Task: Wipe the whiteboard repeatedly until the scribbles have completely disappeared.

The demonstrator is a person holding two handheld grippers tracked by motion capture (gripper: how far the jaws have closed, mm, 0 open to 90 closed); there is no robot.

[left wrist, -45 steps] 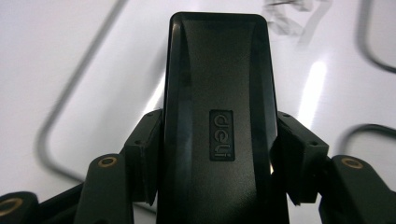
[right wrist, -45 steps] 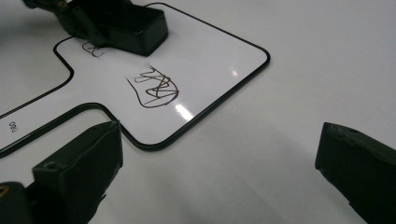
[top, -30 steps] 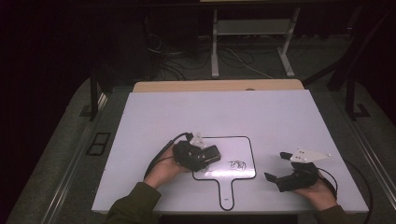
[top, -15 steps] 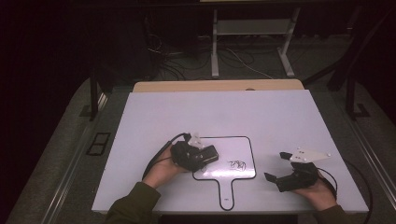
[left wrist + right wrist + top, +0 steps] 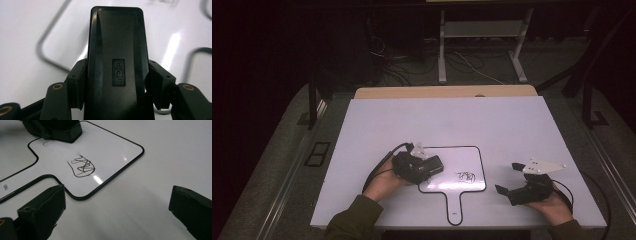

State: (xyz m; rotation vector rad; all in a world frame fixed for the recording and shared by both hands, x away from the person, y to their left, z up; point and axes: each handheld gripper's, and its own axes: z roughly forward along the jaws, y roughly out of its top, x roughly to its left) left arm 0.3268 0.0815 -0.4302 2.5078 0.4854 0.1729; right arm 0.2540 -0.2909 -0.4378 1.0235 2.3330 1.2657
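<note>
A small white paddle-shaped whiteboard [image 5: 462,157] with a black rim lies on the table, its handle toward the person. A brown scribble [image 5: 466,176] marks its right part, also clear in the right gripper view as the scribble [image 5: 81,166]. My left gripper [image 5: 432,167] is shut on a black eraser [image 5: 117,50], gripped on both sides by the fingers [image 5: 77,82]. The eraser [image 5: 62,128] rests on the whiteboard [image 5: 112,147] at its left part, beside a faint mark. My right gripper [image 5: 507,178] stands open on the table to the right of the board, with nothing between its jaws [image 5: 117,205].
The white table [image 5: 437,120] stretches far beyond the board. Behind it lie a wooden edge [image 5: 442,92], a dark floor with cables, and a metal stand [image 5: 482,30]. Each gripper trails a black cable.
The left gripper with the eraser has shifted slightly to the left on the board. The right gripper has kept still.
</note>
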